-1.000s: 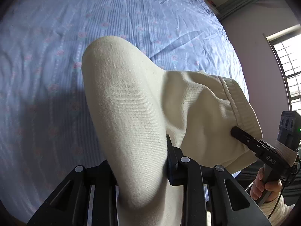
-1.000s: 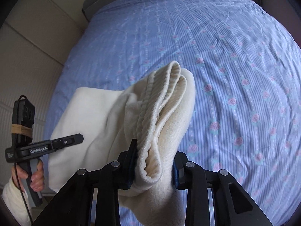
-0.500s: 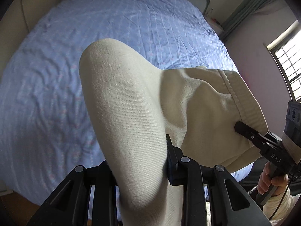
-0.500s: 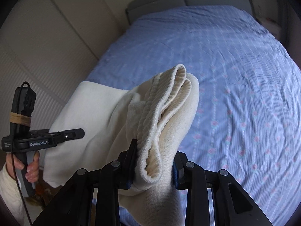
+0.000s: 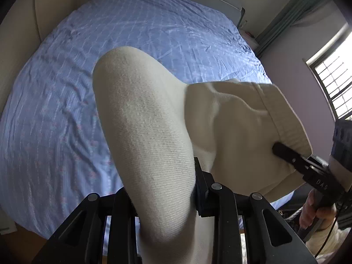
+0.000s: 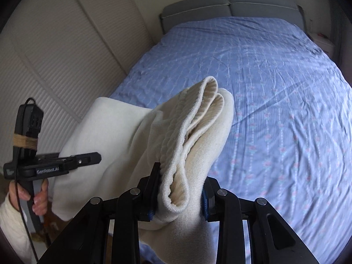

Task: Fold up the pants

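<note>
Cream knit pants [image 5: 149,132] hang in the air between both grippers, above the near end of the bed. My left gripper [image 5: 162,189] is shut on a thick fold of the pants. My right gripper [image 6: 180,189] is shut on the ribbed waistband end [image 6: 198,118], which is doubled over. The right gripper also shows in the left wrist view [image 5: 292,158] at the right, clamped on the waistband. The left gripper shows in the right wrist view [image 6: 88,159] at the left, in front of the cloth. The lower part of the pants is hidden below both views.
The bed [image 6: 275,88] has a blue flowered sheet and a grey headboard [image 6: 228,2]. Pale panelled wardrobe doors [image 6: 55,55] stand on the left side. A window [image 5: 330,83] and a curtain [image 5: 286,13] are on the right.
Both grippers have lifted with the pants and drawn back from the bed. More of the bed, the headboard and the walls have come into view. The grips are unchanged.
</note>
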Demonstrator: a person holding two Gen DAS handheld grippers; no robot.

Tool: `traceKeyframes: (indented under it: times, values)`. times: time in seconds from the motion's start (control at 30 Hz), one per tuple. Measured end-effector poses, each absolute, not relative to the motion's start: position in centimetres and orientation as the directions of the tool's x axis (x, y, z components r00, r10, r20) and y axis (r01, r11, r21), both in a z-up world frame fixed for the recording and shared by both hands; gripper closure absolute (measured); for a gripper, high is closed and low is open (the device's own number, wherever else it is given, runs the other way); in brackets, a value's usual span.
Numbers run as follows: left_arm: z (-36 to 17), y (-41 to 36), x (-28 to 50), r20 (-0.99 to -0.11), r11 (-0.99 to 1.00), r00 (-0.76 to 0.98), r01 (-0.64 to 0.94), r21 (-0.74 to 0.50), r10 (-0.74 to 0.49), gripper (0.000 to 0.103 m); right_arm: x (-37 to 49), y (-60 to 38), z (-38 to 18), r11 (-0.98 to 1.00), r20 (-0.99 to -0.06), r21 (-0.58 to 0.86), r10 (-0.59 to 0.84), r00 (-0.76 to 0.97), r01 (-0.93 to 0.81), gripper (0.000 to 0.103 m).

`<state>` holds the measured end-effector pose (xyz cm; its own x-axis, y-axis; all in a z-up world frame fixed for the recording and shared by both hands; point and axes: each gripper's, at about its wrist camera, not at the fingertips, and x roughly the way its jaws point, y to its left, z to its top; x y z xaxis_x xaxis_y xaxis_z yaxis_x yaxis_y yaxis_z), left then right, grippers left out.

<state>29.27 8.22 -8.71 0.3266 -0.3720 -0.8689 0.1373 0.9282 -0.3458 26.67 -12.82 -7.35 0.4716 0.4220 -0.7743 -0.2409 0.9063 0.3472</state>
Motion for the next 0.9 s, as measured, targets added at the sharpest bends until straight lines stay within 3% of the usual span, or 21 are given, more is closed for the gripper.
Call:
traceKeyframes:
  times: [0.47,0.9]
  values:
    - [-9.6,27.6,31.6,-0.879,0.933,0.317,0.174,-0.314,-0.355,0.075,28.3,6.9,-8.1,0.907,-0.783,0.342,0.42,0.459,-0.246,0.071]
    - [-14.4,42.6,38.4,-0.918,0.957,0.275,0.119,-0.264,-0.287,0.075,37.5,21.7,-12.6,0.865,-0.816,0.356,0.472,0.332,-0.354,0.071]
